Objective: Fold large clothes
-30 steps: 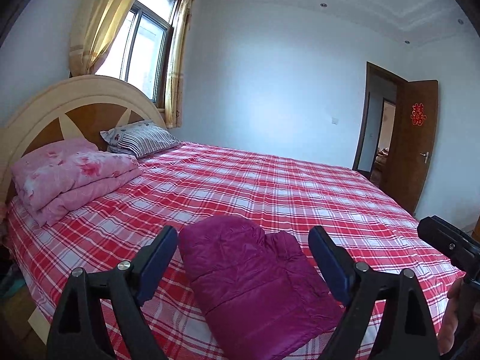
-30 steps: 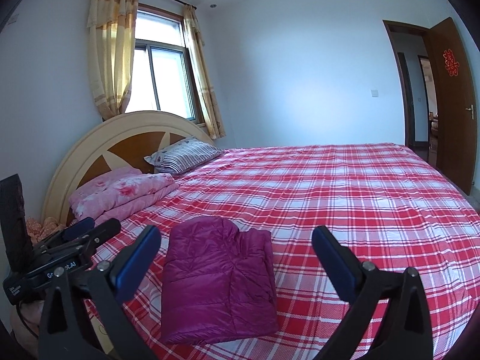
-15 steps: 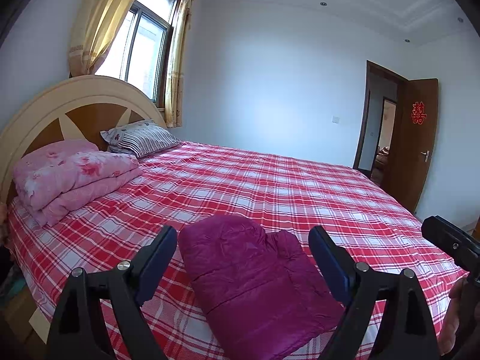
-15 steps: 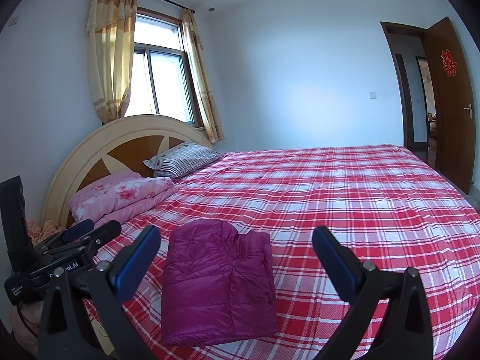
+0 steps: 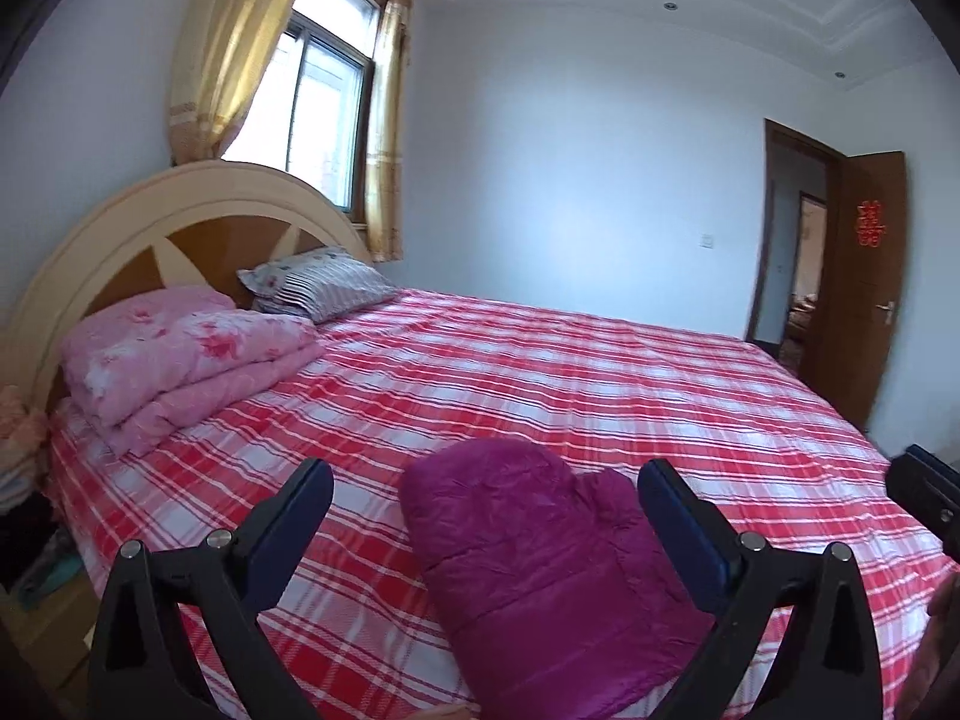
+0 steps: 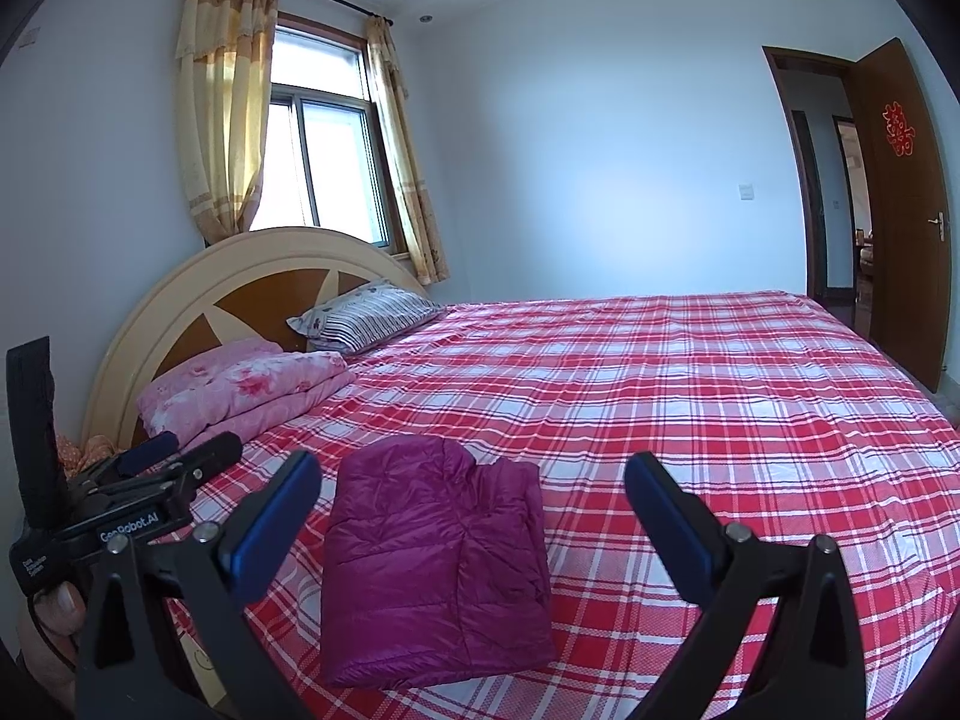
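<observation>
Our left hand-held gripper (image 5: 485,483) and right hand-held gripper (image 6: 471,477) both hang wide and empty above the purple jacket (image 6: 435,564), which lies folded on the bed (image 6: 690,396) near its front edge. We judge the fold finished; backing away straight avoids snagging it. Only the right view shows the whole rectangle.

Left claw (image 5: 486,486): jaws spread wide, nothing between the pads, held above the near edge of the bed. Right claw (image 6: 471,477): jaws likewise spread wide and empty, above the same edge. In the right wrist view the left claw sits at the lower left, a thumb (image 6: 60,603) gripping its handle. The two claws are apart.
</observation>
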Tool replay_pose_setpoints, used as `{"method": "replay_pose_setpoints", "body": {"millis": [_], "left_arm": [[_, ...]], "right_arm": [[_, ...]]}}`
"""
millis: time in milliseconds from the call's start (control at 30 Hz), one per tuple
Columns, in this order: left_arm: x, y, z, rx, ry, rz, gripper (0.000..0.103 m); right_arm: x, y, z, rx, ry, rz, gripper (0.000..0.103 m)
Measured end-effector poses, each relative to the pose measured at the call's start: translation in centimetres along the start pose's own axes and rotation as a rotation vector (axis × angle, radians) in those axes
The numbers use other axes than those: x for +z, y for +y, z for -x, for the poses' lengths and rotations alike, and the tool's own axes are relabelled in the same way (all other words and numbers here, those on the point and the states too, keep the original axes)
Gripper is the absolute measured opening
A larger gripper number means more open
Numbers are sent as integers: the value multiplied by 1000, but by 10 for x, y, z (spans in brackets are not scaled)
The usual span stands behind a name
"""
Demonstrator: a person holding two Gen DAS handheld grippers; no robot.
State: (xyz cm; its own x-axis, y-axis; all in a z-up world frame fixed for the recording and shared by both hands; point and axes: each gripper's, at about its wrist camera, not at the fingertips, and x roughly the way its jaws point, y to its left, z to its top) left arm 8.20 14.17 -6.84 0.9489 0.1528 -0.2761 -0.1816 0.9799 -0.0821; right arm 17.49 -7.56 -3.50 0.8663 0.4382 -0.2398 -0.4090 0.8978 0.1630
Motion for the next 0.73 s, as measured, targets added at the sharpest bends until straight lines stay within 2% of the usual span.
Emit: {"method": "replay_pose_setpoints", "body": {"millis": [167,400,733], "left_arm": [[1,4,3,24,-25,-1,102],[-1,9,-2,40,-10,13,102],[-2,9,1,24,-43,14,102]], "right_arm": [[0,-1,0,4,0,3,103],[-1,4,0,10,0,13,103],[-4,5,-3,9,15,14,103]]}}
